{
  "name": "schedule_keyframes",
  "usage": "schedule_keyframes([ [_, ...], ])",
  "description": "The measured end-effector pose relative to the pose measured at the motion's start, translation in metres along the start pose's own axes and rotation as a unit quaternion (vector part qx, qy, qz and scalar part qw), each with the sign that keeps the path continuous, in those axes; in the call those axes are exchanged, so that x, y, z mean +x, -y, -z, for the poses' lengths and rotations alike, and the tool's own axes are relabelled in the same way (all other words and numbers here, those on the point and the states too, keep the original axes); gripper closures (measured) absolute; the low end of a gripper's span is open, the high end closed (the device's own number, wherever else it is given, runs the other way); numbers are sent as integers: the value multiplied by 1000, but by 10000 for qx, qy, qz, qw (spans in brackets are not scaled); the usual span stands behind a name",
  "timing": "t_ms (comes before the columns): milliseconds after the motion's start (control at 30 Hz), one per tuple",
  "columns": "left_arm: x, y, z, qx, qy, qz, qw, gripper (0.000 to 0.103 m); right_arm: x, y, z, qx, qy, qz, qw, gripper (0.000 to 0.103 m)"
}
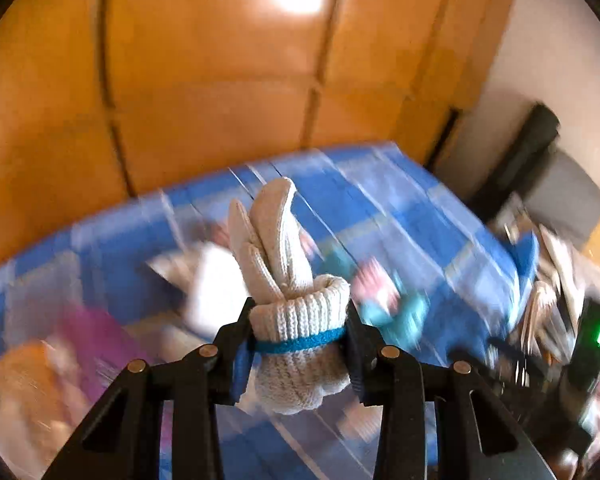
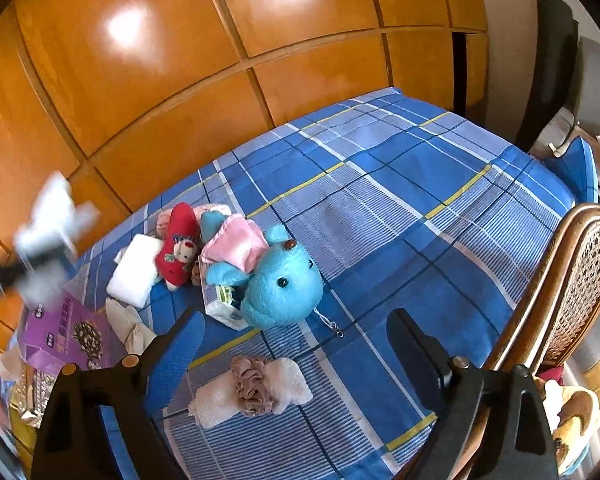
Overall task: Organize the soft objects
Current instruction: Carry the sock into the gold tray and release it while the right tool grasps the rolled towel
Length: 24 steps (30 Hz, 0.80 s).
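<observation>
left tongs (image 1: 300, 344) clamp the rolled knit glove (image 1: 292, 312) by its cuff; keep that squeeze firm in transit. right tongs (image 2: 296, 340) gape empty, white cloth bundle (image 2: 252, 392) just below.

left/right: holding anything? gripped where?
The left gripper holds a rolled knit glove, its fingers clamped on the ribbed cuff at the blue band. The right gripper is open, holding nothing.

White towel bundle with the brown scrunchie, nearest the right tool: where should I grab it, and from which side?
Grip the towel bundle at its cinched middle, where the scrunchie narrows it, coming from above. It lies flat on the bedspread between the open right tool's fingers; turn them across the waist.
</observation>
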<state>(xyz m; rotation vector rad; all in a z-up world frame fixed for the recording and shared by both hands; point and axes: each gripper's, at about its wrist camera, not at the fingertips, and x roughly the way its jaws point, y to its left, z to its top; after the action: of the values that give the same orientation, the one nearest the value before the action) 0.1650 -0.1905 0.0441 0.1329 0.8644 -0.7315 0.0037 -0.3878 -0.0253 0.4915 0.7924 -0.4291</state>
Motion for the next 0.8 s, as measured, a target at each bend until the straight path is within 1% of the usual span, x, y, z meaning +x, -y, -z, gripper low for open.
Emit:
schedule_keyframes([
  [33,-8,-11,-10,-114,116,-105,9998,63,0,-1,0,-32,-15,15,10000,9],
  [67,-19,-29,-21,-311,273,-290,9987,63,1,-2,0,-62,-38,24,10000,9],
  [167,-47,-77,-32,-759,585,-746,9926,63,4,-6,0,-188,-141,63,9997,9],
  [200,-58,-96,-32,-925,686,-980,9885,63,5,-8,0,-245,-177,86,9995,9],
  [233,-67,-112,-28,-1064,750,-1140,9849,63,6,-10,0,-309,-219,115,9992,9],
  [333,-96,-160,-8,-1502,882,-1623,9712,63,9,-19,5,-451,-373,79,9983,9],
  [400,-115,-184,15,-1642,985,-1919,9626,63,14,-28,11,-482,-592,-95,9970,9],
  [467,-133,-203,45,-1757,1068,-2138,9550,63,18,-41,20,-683,-702,-60,9952,9],
  [600,-162,-227,103,-2061,1152,-2413,9413,63,37,-61,42,-765,-1204,-103,9897,9],
  [633,-165,-228,116,-2125,1167,-2452,9387,63,40,-63,45,-734,-1240,-57,9896,9],
  [700,-178,-234,147,-2336,1250,-2527,9306,63,45,-63,50,-573,-1282,37,9901,9],
  [800,-193,-239,192,-2630,1347,-2702,9163,63,52,-58,53,-219,-1372,126,9902,10],
])
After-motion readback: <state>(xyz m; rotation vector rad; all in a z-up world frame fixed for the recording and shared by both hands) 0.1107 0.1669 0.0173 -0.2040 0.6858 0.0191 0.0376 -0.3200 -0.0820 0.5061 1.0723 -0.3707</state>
